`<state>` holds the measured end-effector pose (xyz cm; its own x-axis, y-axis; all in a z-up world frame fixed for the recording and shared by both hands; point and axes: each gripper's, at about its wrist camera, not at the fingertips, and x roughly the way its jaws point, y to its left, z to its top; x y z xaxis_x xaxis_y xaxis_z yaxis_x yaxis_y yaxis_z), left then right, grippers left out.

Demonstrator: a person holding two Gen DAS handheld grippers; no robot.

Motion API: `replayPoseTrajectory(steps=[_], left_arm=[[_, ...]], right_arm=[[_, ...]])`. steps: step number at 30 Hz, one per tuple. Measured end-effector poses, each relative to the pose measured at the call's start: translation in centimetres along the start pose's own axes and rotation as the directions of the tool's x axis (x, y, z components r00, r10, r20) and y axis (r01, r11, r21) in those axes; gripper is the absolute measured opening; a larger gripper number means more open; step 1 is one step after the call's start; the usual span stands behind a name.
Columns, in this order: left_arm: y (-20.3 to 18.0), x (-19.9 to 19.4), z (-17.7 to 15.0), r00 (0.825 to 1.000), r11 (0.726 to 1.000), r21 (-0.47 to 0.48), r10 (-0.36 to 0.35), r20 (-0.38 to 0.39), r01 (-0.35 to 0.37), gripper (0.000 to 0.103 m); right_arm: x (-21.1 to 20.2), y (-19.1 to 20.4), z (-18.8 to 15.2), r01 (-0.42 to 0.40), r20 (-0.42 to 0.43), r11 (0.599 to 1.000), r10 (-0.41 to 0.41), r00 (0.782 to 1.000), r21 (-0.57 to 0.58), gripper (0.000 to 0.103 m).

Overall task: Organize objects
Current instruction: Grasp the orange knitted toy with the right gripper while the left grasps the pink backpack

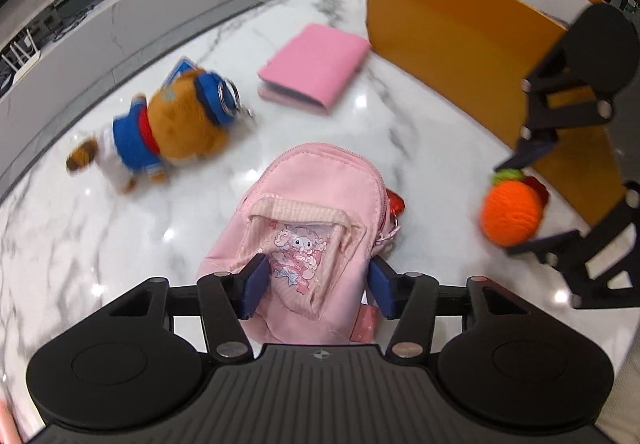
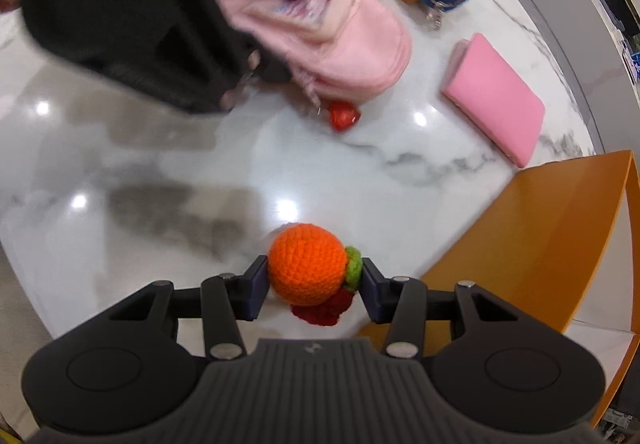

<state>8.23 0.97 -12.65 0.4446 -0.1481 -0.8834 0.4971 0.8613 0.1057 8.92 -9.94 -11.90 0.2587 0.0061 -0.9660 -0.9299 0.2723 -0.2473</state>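
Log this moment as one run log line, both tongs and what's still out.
left tongs: gripping pink mini backpack | right tongs: gripping crochet orange | loose: plush bear, pink wallet | orange box: nearby

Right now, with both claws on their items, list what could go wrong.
1. The right claw pinches the crochet orange with one pad on its soft green leaf; it could slip out.
2. The left claw straddles the pink mini backpack at one end; it may sag, dragging its red charm into the orange box.
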Motion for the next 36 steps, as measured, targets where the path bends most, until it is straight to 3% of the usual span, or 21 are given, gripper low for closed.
replayPoseTrajectory(steps=[5,10,16,22,28,30,36], left_arm=[[-1.9,-2.0,-2.8,1.0,0.999,-0.033,0.003,-0.03,-0.004,0.062],[-3.2,-3.6,-5.3,1.0,0.996,-0.094,-0.007,-0.003,0.006,0.062],[-4.7,-4.8,-7.1,1.0,0.992,-0.127,0.008,0.03,-0.005,0.062],[-5.0,-5.3,-7.8,0.999,0.986,-0.164,0.016,0.038,-0.01,0.063],[-5.7,-5.6,-8.4,0.997,0.982,-0.189,0.034,0.068,-0.02,0.077],[-6.0,-5.8,-8.3,0.995,0.985,-0.169,0.049,0.086,-0.034,0.094],[-5.7,-6.3,-8.0,0.986,0.986,-0.156,0.078,0.145,-0.055,0.094]], right_arm=[[-0.8,2.4,-0.6,-0.01,0.054,1.0,0.009,0.999,0.029,0.049],[-1.8,5.3,-2.8,-0.024,0.143,0.995,0.01,0.99,0.096,0.049],[-2.5,7.3,-7.2,-0.039,0.264,0.981,-0.013,0.965,0.19,0.049],[-2.5,7.9,-9.2,-0.054,0.335,0.935,-0.071,0.94,0.352,0.049],[-2.2,7.8,-9.9,-0.087,0.383,0.933,-0.057,0.922,0.348,0.05],[-2.1,7.6,-10.3,-0.115,0.403,0.931,-0.038,0.914,0.348,0.05],[-1.7,7.8,-11.5,-0.105,0.456,0.914,-0.094,0.885,0.393,0.056]])
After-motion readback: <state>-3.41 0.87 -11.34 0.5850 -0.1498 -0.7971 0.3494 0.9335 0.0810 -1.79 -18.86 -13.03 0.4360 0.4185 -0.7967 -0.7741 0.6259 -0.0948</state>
